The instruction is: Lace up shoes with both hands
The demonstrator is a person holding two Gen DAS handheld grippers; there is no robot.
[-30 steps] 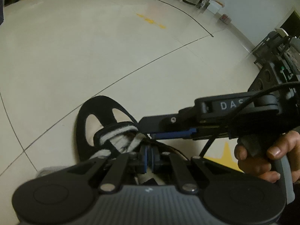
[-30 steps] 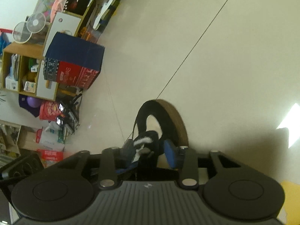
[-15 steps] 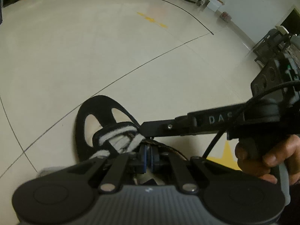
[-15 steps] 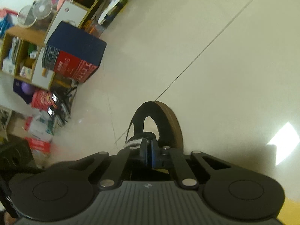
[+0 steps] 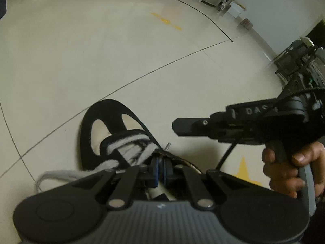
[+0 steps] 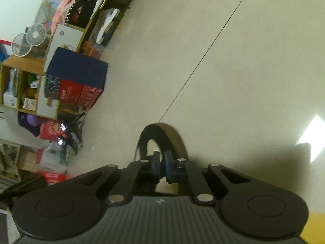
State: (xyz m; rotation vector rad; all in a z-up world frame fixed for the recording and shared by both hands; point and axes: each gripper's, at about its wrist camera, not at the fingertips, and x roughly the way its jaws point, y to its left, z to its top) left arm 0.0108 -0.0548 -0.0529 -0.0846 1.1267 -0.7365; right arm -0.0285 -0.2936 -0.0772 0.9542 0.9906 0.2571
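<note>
The shoe point(image 5: 105, 134) lies on the floor point(image 5: 101, 50) directly ahead of the left gripper point(image 5: 160, 169), its lace point(image 5: 67, 173) trailing off to the left onto the floor. The right gripper point(image 5: 178, 126), held in a hand point(image 5: 292, 172) at the right, stands to the right of the shoe and apart from it. In the right wrist view the shoe sits just ahead of that gripper's fingertips point(image 6: 170, 162), with a box point(image 6: 77, 79) and shelves point(image 6: 18, 85) well off to the left

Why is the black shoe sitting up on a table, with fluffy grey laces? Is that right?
Not quite. The black shoe sits on the tiled floor, not on a table; the left wrist view shows it. Its laces are indeed fluffy and grey.
</note>
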